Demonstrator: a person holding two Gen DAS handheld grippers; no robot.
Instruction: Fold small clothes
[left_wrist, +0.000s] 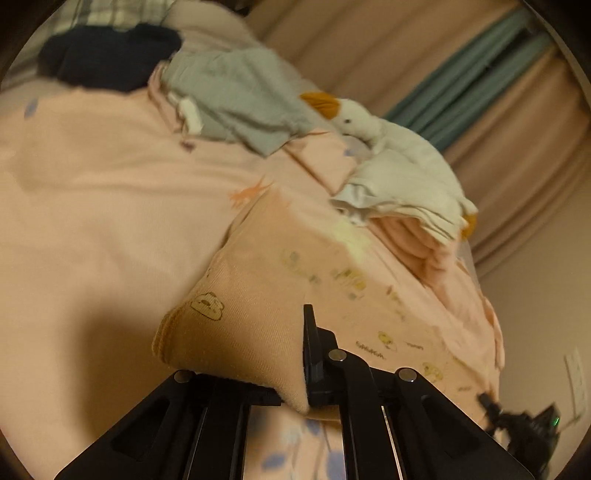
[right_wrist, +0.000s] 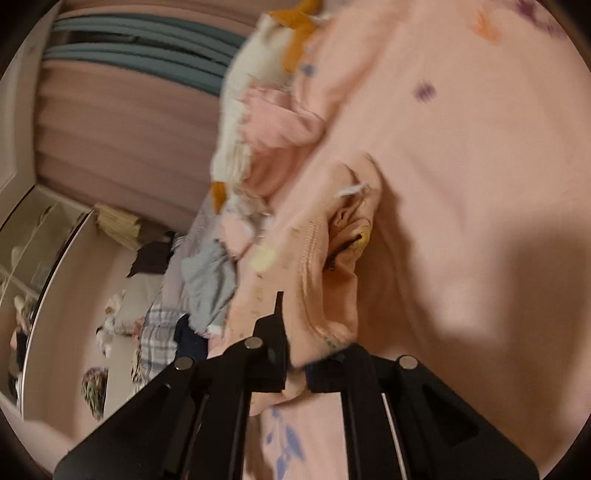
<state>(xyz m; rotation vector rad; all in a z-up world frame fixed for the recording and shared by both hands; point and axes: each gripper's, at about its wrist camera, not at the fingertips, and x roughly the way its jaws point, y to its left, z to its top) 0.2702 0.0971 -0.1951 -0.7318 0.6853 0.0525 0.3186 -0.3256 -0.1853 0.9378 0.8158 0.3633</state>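
A pink bed (left_wrist: 92, 192) carries the laundry. Left claw (left_wrist: 295, 384) and right claw (right_wrist: 295, 373) each pinch an edge of the peach garment (left_wrist: 258, 288), lifted mid-fold; next, lay it flat.

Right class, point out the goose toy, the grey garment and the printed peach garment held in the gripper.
goose toy (left_wrist: 354, 118), left wrist view, on its white head.
grey garment (left_wrist: 236, 99), left wrist view, on its middle.
printed peach garment (left_wrist: 251, 314), left wrist view, on the folded corner.
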